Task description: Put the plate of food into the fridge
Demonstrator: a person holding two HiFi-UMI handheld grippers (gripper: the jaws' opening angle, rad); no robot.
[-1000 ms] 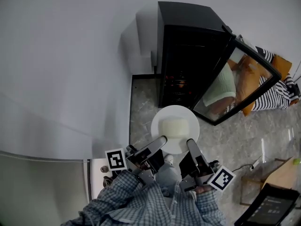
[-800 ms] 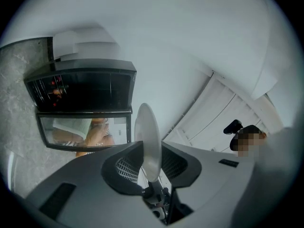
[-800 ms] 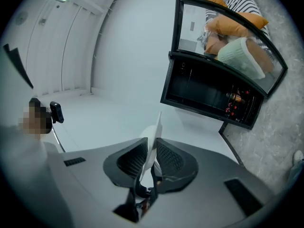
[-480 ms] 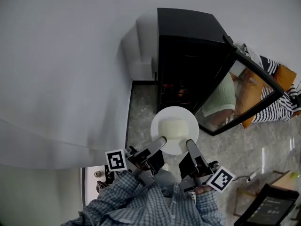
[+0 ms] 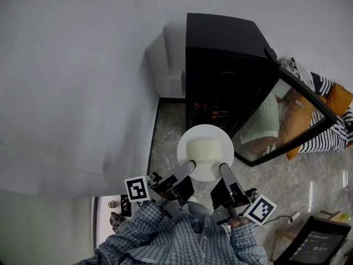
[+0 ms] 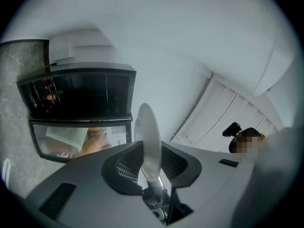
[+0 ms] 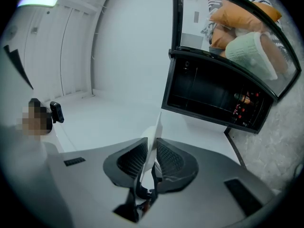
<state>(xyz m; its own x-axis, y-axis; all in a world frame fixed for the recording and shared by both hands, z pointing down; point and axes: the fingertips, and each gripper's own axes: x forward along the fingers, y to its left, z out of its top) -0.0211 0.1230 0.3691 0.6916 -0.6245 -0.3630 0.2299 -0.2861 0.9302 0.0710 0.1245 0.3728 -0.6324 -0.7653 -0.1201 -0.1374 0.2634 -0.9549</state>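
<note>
No legible text, brand, number or sign was found in any view. The left cube marker, on the left gripper, and the right cube marker, on the right gripper, showed black-and-white block patterns only, not letters or digits. The red spots inside the fridge were too small to tell whether any carried print.
</note>
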